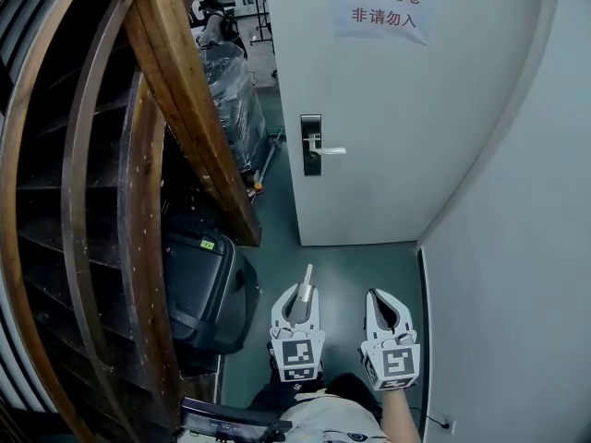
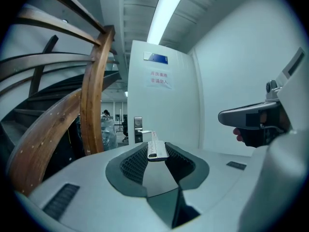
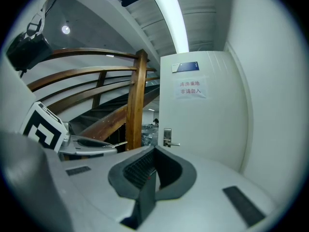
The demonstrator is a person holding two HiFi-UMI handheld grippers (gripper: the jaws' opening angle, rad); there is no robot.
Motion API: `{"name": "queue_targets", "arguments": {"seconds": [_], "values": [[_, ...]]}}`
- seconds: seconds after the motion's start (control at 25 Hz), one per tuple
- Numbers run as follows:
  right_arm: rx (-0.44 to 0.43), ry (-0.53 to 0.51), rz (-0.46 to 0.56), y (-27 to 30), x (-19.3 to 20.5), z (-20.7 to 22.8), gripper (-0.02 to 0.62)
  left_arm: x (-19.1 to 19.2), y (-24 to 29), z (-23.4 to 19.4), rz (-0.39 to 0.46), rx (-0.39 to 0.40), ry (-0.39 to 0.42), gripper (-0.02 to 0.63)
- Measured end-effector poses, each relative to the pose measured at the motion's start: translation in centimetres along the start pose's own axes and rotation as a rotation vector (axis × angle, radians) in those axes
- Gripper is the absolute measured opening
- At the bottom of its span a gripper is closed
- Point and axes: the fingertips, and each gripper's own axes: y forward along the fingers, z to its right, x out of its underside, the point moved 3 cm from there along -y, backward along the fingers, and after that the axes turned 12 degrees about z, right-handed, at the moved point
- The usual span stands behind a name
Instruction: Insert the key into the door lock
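A white door (image 1: 397,109) stands ahead, with a dark lock plate and silver handle (image 1: 312,144) on its left edge. My left gripper (image 1: 302,290) is low in the head view, well short of the door, and is shut on a flat silver key (image 1: 307,276) that pokes forward. In the left gripper view the key (image 2: 157,149) lies clamped between the pads, pointing toward the lock (image 2: 138,129). My right gripper (image 1: 377,296) hangs beside it, shut on nothing. From the right gripper view the lock (image 3: 167,137) is far ahead, and the left gripper's key (image 3: 115,143) shows at the left.
A curved wooden stair rail (image 1: 185,109) and dark stairs fill the left. A black suitcase (image 1: 208,289) sits under them, and a plastic-wrapped stack (image 1: 231,100) stands past the door's edge. A grey wall (image 1: 517,275) closes the right. A paper sign (image 1: 383,7) hangs on the door.
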Motion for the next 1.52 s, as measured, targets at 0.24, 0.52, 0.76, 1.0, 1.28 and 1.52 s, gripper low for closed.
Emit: {"name": "queue_targets", "arguments": {"seconds": [0.24, 0.52, 0.76, 1.0, 1.28, 1.52], "values": [[0.01, 0.006, -0.032, 1.7, 1.0, 0.5, 0.005, 0.9, 1.9, -1.0, -0.023, 0.005, -0.01, 0.117], [-0.04, 0.016, -0.049, 5.9, 2.6, 2.1, 0.005, 1.9, 6.4, -1.1, -0.029, -0.016, -0.01, 0.117], [-0.081, 0.015, -0.016, 10.7, 2.4, 5.6, 0.005, 2.4, 11.9, -1.3, -0.029, -0.059, 0.008, 0.117], [-0.104, 0.03, -0.005, 14.4, 2.7, 10.0, 0.005, 4.0, 17.6, -1.5, -0.069, -0.109, 0.023, 0.117], [-0.061, 0.039, -0.013, 16.7, 3.8, 13.8, 0.005, 5.7, 23.0, -2.4, -0.106, -0.139, 0.073, 0.117], [-0.099, 0.017, -0.052, 18.9, 5.1, 14.2, 0.005, 8.1, 27.3, -3.6, -0.124, -0.142, 0.118, 0.117]]}}
